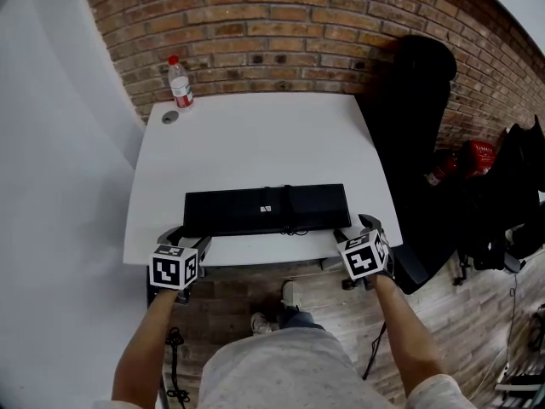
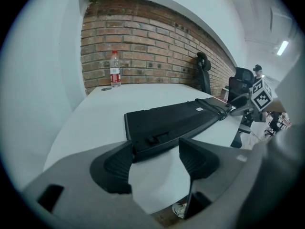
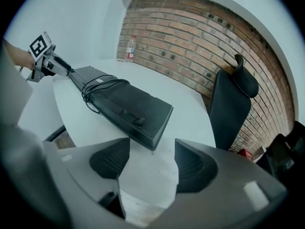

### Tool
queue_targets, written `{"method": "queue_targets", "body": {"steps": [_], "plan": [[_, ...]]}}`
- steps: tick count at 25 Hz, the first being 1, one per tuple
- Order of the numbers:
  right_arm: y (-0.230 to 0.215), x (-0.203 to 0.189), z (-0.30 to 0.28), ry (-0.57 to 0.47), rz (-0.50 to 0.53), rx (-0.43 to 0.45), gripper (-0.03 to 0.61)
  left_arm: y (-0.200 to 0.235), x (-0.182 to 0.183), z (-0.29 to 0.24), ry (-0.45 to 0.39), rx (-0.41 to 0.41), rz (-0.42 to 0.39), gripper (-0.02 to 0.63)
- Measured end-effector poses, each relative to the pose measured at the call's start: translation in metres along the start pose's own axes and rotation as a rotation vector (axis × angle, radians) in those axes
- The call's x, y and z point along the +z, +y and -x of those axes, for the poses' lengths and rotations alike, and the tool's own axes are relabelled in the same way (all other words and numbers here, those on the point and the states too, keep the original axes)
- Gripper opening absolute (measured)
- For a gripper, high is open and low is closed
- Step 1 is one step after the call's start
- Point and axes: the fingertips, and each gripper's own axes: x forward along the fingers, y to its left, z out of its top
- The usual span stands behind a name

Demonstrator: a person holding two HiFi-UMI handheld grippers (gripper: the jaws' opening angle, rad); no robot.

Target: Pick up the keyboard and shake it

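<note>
The keyboard (image 1: pixel 264 209) lies flat on the counter (image 1: pixel 255 135), by its near edge. Both forearms reach forward and slope down. The left tool (image 1: pixel 186 235) is at the keyboard's left end and the right tool (image 1: pixel 356 227) at its right end, both with jaws spread, pinching nothing.

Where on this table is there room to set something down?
Free: the table between keyboard and far edge, right of the bottle. Crowded: the front edge, with left gripper and right gripper at the keyboard's ends.
</note>
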Motion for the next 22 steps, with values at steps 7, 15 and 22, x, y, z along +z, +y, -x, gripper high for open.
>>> {"method": "queue_targets", "body": {"steps": [7,15,22], "plan": [[0.019,0.005,0.025,-0.072,-0.132,0.021,0.267,-0.008,0.003,0.012,-0.067,0.009,0.066,0.294],[0.061,0.056,0.058,-0.238,-0.216,0.090,0.215,-0.055,0.030,0.030,-0.183,-0.072,0.083,0.242],[0.092,0.100,0.095,-0.368,-0.262,0.139,0.166,-0.108,0.060,0.044,-0.258,-0.152,0.052,0.166]]}}
